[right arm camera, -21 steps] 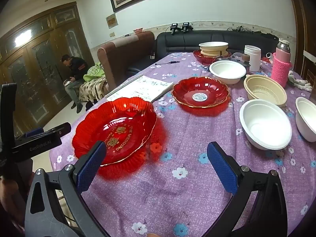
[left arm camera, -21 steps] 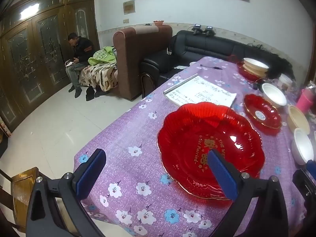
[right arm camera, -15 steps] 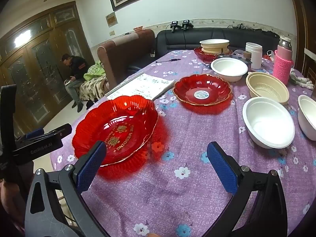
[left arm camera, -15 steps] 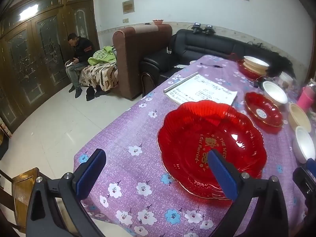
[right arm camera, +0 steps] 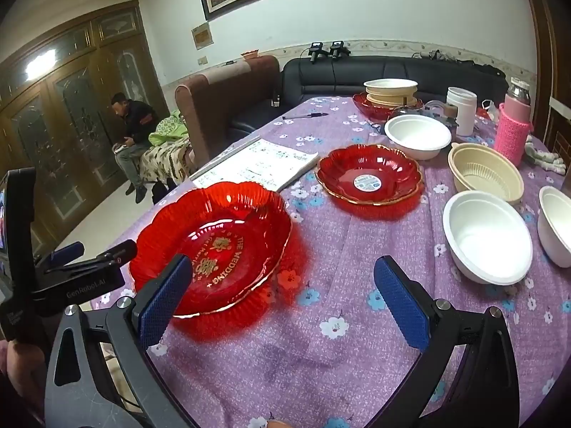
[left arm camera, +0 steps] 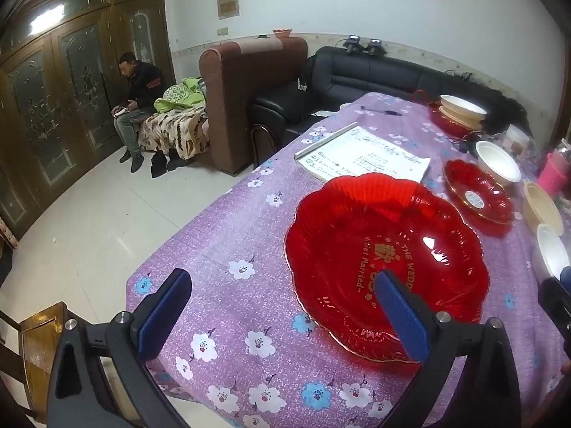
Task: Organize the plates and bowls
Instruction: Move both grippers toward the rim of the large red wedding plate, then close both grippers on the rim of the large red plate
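A large red scalloped plate lies on the purple flowered tablecloth near the table's front; it also shows in the right wrist view. My left gripper is open and empty, its right finger over the plate's near rim. My right gripper is open and empty above the cloth, just right of that plate. A smaller red plate lies farther back. White bowls and a beige strainer bowl sit to the right. A stack of bowls on a red plate stands at the far end.
A sheet of paper and a pen lie behind the large plate. A pink bottle and white cup stand at the back right. The table's left edge drops to the floor. A man sits on a sofa.
Both grippers have shifted slightly; the plates and bowls lie where they were. Both grippers stay open.
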